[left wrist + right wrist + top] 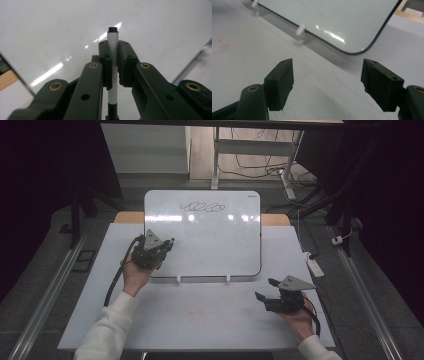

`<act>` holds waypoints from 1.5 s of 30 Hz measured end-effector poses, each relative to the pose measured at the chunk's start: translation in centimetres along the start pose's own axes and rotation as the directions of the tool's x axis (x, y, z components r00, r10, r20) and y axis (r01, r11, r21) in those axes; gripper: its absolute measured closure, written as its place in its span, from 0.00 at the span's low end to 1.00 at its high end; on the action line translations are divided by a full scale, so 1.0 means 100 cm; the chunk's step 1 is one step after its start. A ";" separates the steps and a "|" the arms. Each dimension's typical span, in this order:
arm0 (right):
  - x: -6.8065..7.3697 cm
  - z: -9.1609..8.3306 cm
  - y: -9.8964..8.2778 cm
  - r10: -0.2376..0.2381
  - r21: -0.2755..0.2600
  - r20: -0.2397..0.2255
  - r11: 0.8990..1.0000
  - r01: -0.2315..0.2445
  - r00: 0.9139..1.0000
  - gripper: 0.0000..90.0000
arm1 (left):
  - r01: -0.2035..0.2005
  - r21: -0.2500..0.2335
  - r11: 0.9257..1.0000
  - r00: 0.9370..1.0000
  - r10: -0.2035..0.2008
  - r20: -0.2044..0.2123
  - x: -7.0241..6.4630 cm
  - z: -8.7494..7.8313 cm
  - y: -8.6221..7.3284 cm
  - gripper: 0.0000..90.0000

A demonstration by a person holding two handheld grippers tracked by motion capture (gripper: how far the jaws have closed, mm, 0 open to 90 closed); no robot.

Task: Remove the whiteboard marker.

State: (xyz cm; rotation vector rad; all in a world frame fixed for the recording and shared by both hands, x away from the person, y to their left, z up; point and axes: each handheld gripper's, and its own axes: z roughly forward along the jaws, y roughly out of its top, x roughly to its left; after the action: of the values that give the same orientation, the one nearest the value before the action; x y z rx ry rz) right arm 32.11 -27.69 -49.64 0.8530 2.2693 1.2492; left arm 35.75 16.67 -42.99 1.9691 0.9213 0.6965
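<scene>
The person's white sleeve (107, 327) comes in at the near left edge of the high view, cut off by the frame, and the bare left hand (134, 274) above it carries the left gripper (167, 245) at the left rim of the whiteboard (220, 245). In the left gripper view its jaws are clamped on a marker (113, 45), a slim white barrel with a black end, which stands up between the black pads over the glossy board. The marker's lower end is cut off at the bottom of that view, and from above the marker is too small to make out.

The right hand (300, 317) is cut off at the near right corner of the table. The right gripper (265, 290) it holds rests near the table's right edge, jaws spread wide with nothing between them, well apart from the board's near right corner.

The whiteboard is a shiny rectangle with rounded corners and a thin dark rim, and it lies on the matte pale table (200, 320). Dark looping scribbles (202, 207) run along its far edge. Two small white pegs (300, 30) stick out from its near edge. A faint reddish smudge (222, 46) marks the table near the right gripper. Beyond the table, cables (265, 170) trail over the floor in dim light.
</scene>
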 end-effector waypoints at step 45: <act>0.086 0.098 0.094 0.242 0.085 -0.336 0.970 -0.227 0.910 0.57 | -0.019 -0.117 0.993 0.948 0.055 0.314 -0.100 0.026 0.017 0.91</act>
State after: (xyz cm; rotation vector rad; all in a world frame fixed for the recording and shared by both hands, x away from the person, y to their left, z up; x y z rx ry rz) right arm 34.77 -12.01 -47.17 1.0153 2.5306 1.5673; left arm 32.47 6.76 -44.12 1.9303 0.6372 0.4243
